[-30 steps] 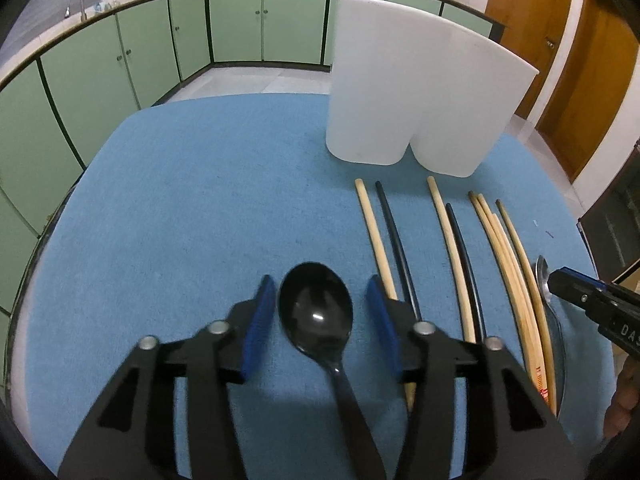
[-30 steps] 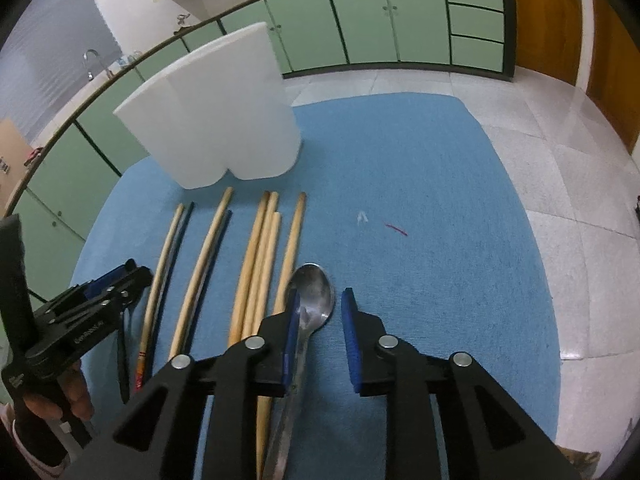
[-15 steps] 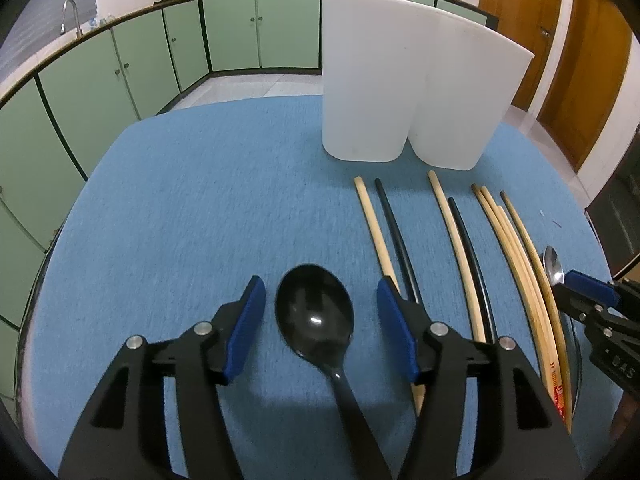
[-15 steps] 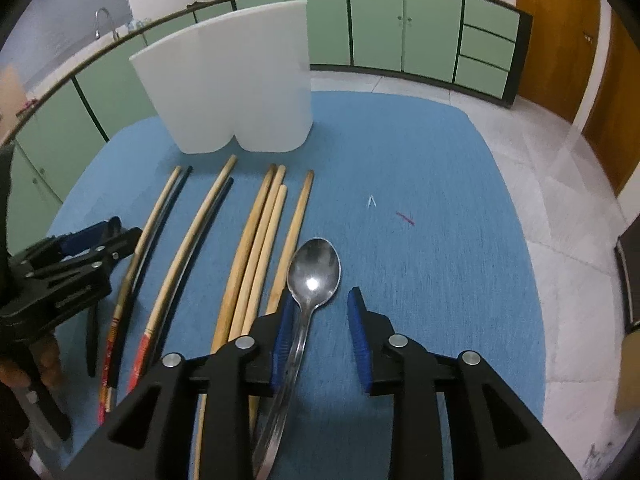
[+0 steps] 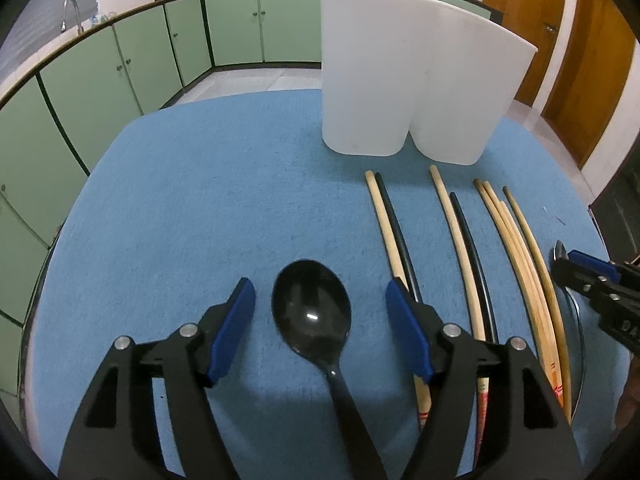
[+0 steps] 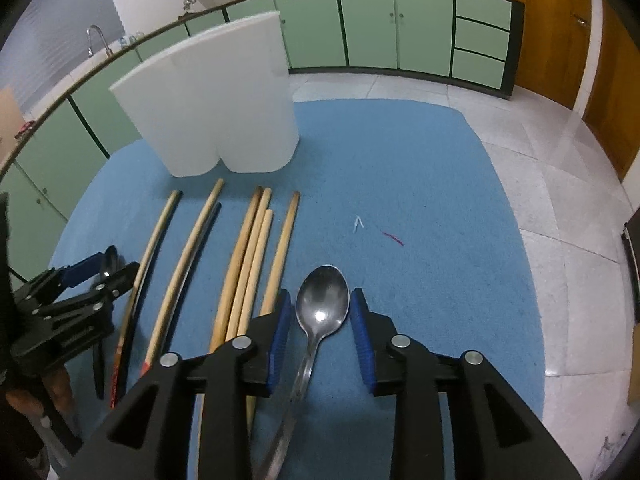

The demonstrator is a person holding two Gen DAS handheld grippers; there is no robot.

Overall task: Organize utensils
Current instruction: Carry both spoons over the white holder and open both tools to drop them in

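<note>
Left wrist view: left gripper (image 5: 320,328) low over the blue mat (image 5: 200,208), jaws opening, blue pads clear on both sides of the black spoon (image 5: 314,320), no pinch. Spoon flat on the mat, bowl up, handle running back under the camera. Just to the right, chopsticks (image 5: 464,248) in a row, pale wood and black, tips toward the white two-part holder (image 5: 400,80) upright at the mat's far side. At the right edge, right gripper (image 5: 592,276) over a metal spoon (image 5: 560,252). Right wrist view: right gripper (image 6: 318,320) jaws opening too, narrower gap, pads either side of the metal spoon (image 6: 322,306) bowl, apparently not pressing. Spoon just right of the chopsticks (image 6: 248,264). White holder (image 6: 212,108) beyond. Left gripper (image 6: 96,276) at far left, black spoon (image 6: 109,262) bowl between its fingers.
</note>
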